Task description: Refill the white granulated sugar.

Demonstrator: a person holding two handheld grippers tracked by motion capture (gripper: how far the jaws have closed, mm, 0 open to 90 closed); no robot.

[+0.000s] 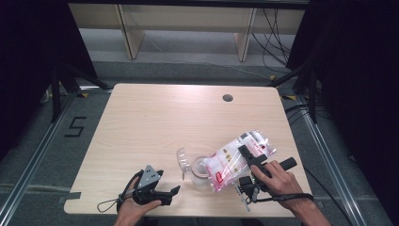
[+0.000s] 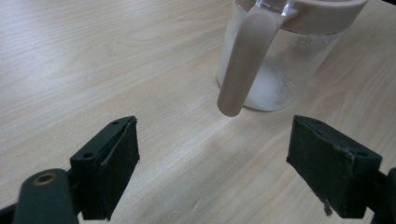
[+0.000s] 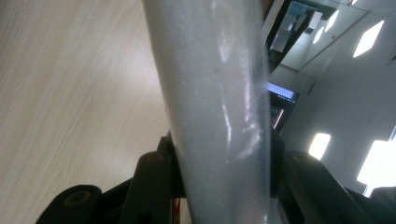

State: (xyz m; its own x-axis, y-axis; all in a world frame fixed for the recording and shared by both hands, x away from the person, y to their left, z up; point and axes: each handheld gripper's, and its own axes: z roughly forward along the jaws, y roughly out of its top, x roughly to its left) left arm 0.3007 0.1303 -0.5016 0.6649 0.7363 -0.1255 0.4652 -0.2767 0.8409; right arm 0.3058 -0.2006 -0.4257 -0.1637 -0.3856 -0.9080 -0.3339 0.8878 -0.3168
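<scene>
— On the table (image 1: pixel 155 117), near my edge, what have you got?

— My right gripper (image 1: pixel 248 159) is clamped on a bag (image 1: pixel 235 160) of white grains, clear plastic with red print. I hold it tilted, its lower end over the mouth of a jar (image 1: pixel 200 170). Looking along the right jaws, the bag (image 3: pixel 215 107) runs up between them and both pads press its sides.

— And the jar?

— It stands on the wood just left of the bag, roughly between my two hands, clear with a beige rim. From the left gripper's camera I see the jar (image 2: pixel 275 60) upright, a beige handle (image 2: pixel 245 60) hanging down its near side and a layer of white grains at the bottom.

— Your left side?

— My left gripper (image 1: pixel 173 192) lies low by the near edge, pointing right toward the jar, jaws spread wide with nothing between them but bare wood. It is near the jar, not touching.

— Anything else on the table?

— A round hole (image 1: pixel 227 98) toward the far right corner.
</scene>
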